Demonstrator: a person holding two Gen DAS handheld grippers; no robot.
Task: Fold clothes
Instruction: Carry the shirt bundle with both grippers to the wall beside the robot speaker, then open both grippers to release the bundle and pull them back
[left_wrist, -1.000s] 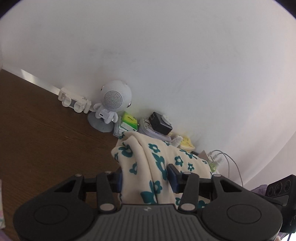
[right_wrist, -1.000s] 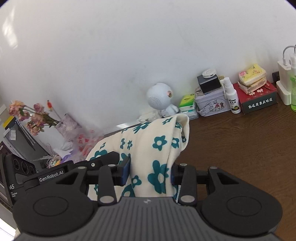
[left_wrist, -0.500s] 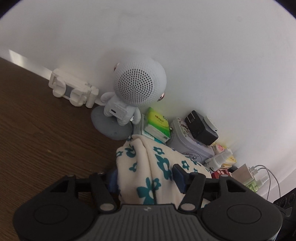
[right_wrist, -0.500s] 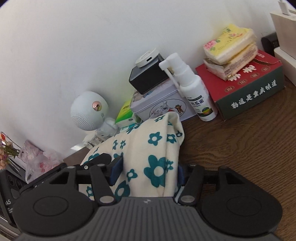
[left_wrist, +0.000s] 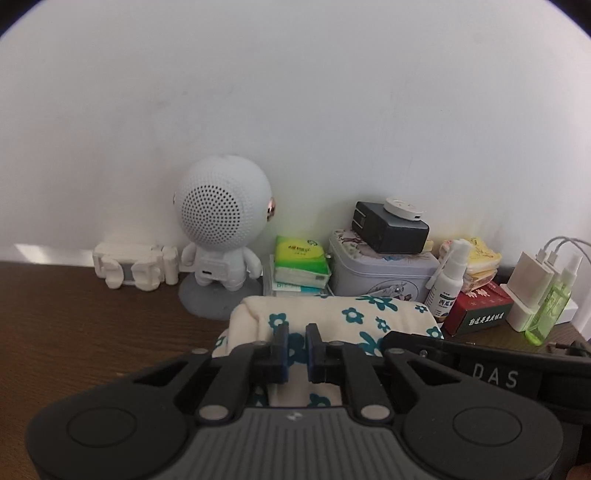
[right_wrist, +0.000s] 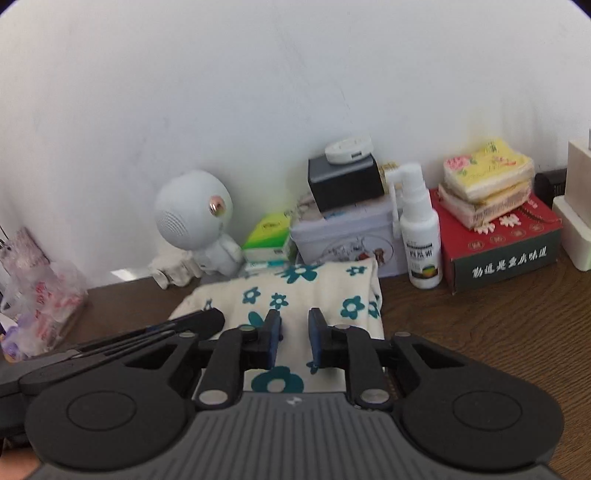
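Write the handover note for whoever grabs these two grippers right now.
Left gripper: jaws closing, nearly together, floral cloth between them.
Right gripper: jaws closing, narrow gap, same cloth between them.
Cloth: folded bundle lying on the brown table, close to the clutter at the wall: astronaut speaker, tin box, spray bottle.
Done: bundle folded and down on the table.
Left: probably back both grippers off and check that the fold holds.
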